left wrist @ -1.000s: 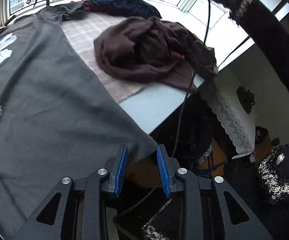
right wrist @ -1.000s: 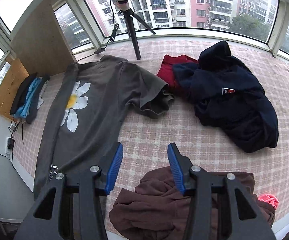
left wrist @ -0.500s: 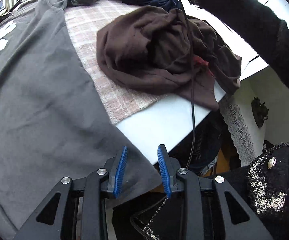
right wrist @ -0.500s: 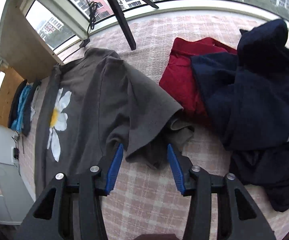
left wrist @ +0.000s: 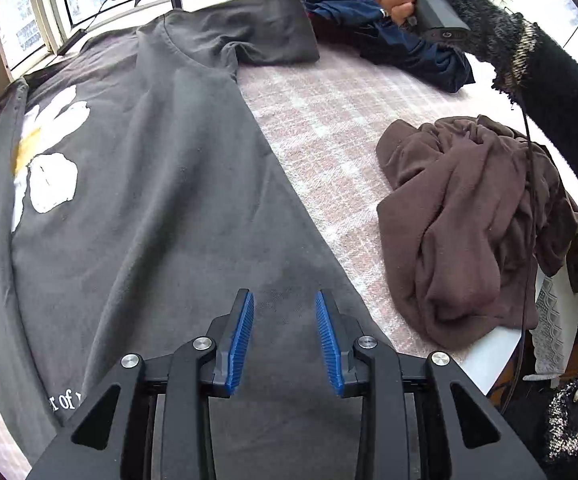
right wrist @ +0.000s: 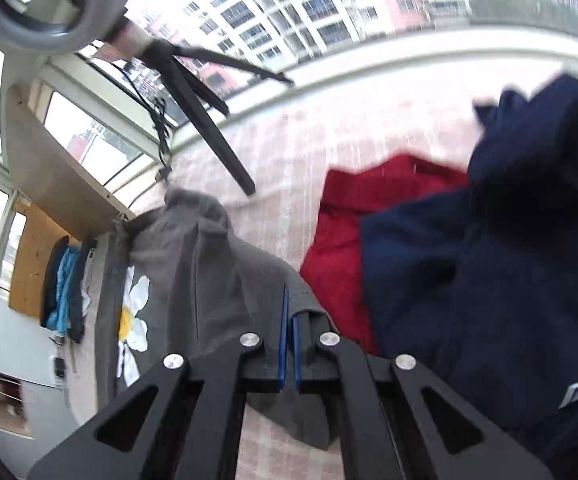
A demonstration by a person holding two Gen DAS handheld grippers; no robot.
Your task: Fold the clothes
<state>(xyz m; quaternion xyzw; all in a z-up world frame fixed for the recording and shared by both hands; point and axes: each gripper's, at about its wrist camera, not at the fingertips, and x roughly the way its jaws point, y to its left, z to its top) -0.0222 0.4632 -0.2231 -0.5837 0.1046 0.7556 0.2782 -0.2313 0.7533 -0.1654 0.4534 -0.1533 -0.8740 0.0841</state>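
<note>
Over the grey shirt, left tool gapes; right tool pinches its sleeve.

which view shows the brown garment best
The left wrist view: the crumpled brown garment lies whole on the checked cloth, right of the grey t-shirt. The right wrist view shows none of it.

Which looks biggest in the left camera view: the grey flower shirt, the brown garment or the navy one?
1. grey flower shirt, by far.
2. brown garment.
3. navy garment, though it lies farther away and partly hidden, so its true size is unsure.
</note>
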